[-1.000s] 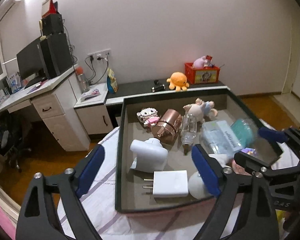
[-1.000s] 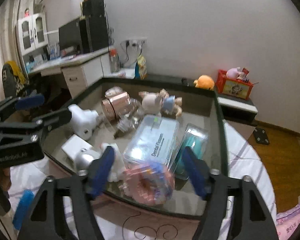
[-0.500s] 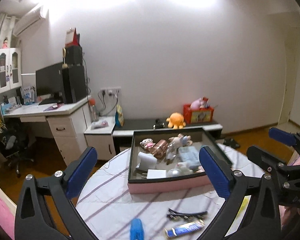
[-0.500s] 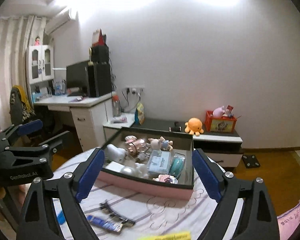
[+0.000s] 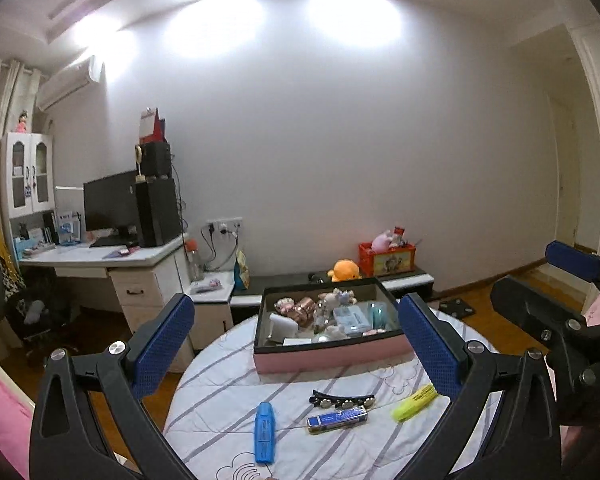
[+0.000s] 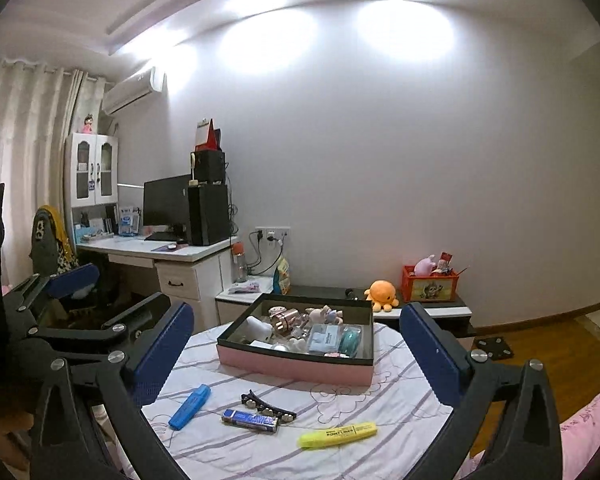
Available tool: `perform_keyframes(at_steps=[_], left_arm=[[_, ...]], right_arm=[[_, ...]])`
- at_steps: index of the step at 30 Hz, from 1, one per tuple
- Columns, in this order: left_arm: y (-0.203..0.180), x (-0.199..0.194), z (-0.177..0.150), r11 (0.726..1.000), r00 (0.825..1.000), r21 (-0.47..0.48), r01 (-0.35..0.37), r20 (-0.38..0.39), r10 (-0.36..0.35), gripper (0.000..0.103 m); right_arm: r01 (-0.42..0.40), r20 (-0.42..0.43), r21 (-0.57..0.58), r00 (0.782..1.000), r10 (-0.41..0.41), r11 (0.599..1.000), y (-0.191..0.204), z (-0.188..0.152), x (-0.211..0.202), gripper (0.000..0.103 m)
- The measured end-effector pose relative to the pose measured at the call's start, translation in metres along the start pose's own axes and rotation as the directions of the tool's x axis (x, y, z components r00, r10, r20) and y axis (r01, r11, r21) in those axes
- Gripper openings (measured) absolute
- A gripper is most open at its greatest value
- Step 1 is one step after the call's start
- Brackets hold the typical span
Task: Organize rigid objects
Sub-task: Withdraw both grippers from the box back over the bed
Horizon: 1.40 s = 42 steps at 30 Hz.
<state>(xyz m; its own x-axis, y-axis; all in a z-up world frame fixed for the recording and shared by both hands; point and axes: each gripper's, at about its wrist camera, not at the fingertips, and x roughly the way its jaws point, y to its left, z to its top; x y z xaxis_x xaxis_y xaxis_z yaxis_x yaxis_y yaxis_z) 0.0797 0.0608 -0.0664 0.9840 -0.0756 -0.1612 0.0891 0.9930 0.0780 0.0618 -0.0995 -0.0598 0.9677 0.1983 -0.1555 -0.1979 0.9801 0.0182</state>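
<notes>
1. A round bench (image 5: 220,392), covered with a white cloth with purple stripes, is seen in both wrist views.
2. A pink box (image 5: 332,354) with a dark inner wall is set on the far part of the bench. It is filled with small items: a white adapter, a copper-coloured cylinder, a small plush toy, a clear case and a teal item. They are lying close together; finer detail cannot be made out.
3. The left gripper (image 5: 296,344) is held level above the near edge of the bench. Its blue-padded fingers (image 5: 164,340) are spread wide and nothing is held between them.
4. The right gripper (image 6: 296,348) is held likewise, beside the left one. Its jaws have just been opening; the fingers (image 6: 430,354) are now spread wide with nothing between them.
5. A yellow highlighter (image 6: 338,434) is lying flat on the near right part of the bench, well apart from the box.
6. A blue highlighter (image 6: 190,406) is lying flat on the near left part of the bench.
7. A black hair clip (image 6: 268,405) is lying between the two highlighters, nearer the box.
8. A small blue packet (image 6: 250,420) is lying just beside the hair clip on its near side; whether the two are touching cannot be told.
</notes>
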Motion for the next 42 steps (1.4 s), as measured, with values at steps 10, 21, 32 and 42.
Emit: perform_keyframes(at_steps=[10, 21, 32, 42], left_arm=[[-0.002, -0.023, 0.002, 1.000, 0.999, -0.013, 0.001, 0.045, 0.000, 0.103], [-0.005, -0.024, 0.000, 1.000, 0.999, -0.001, -0.014, 0.052, 0.014, 0.103], [-0.007, -0.008, -0.008, 1.000, 1.000, 0.019, -0.014, 0.010, 0.014, 0.103], [-0.001, 0.040, -0.046, 0.999, 0.984, -0.002, 0.049, -0.171, -0.048, 0.103]], right_arm=[[0.031, 0.029, -0.015, 0.999, -0.031, 0.999, 0.008, 0.000, -0.029, 0.103], [0.045, 0.028, -0.023, 0.999, -0.045, 0.999, 0.008, -0.003, -0.032, 0.103], [0.044, -0.020, -0.011, 0.999, -0.045, 0.999, 0.002, -0.010, -0.020, 0.103], [0.053, -0.134, 0.011, 0.990, -0.051, 0.999, -0.011, -0.036, 0.015, 0.103]])
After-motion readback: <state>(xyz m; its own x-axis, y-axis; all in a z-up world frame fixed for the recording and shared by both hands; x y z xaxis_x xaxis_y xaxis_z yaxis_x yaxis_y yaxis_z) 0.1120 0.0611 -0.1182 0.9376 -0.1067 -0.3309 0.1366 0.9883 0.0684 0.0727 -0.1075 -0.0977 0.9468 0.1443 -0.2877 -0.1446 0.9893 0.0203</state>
